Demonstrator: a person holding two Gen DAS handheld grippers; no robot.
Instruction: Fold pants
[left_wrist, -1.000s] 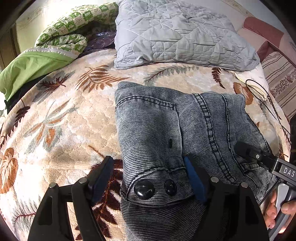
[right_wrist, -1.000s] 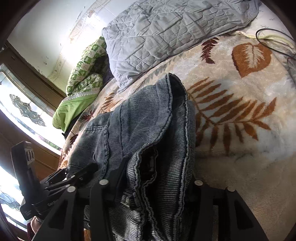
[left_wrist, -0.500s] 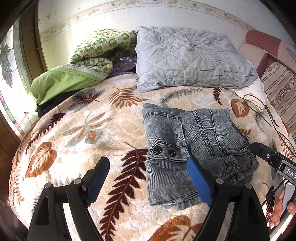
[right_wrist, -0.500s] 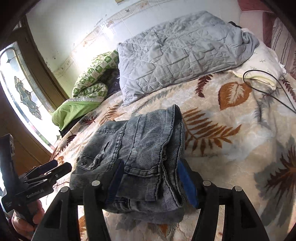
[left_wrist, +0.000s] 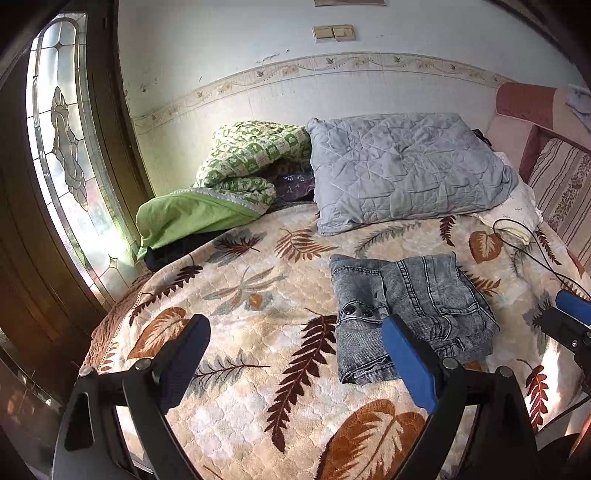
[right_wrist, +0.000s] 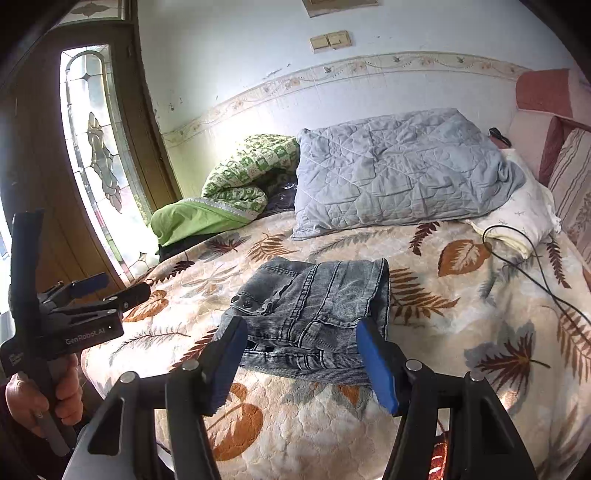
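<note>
Now both tools backed up and away from pants (left_wrist: 410, 314) — a second ago my left tool (left_wrist: 291, 354) straddled the buttoned waistband and right tool (right_wrist: 301, 360) straddled the folded edge. Left jaws opening, near widest, nothing between; right jaws partly apart, empty too. Pants lie as compact folded bundle on bed (left_wrist: 240, 295), below grey pillow (left_wrist: 402, 170) — I judge folding done

Left gripper (left_wrist: 295, 354) raised, pointing downward, jaws opening wide with nothing between, right gripper (right_wrist: 301, 354) likewise angled down, parted and empty, a hand (right_wrist: 40, 398) gripping the left handle
</note>
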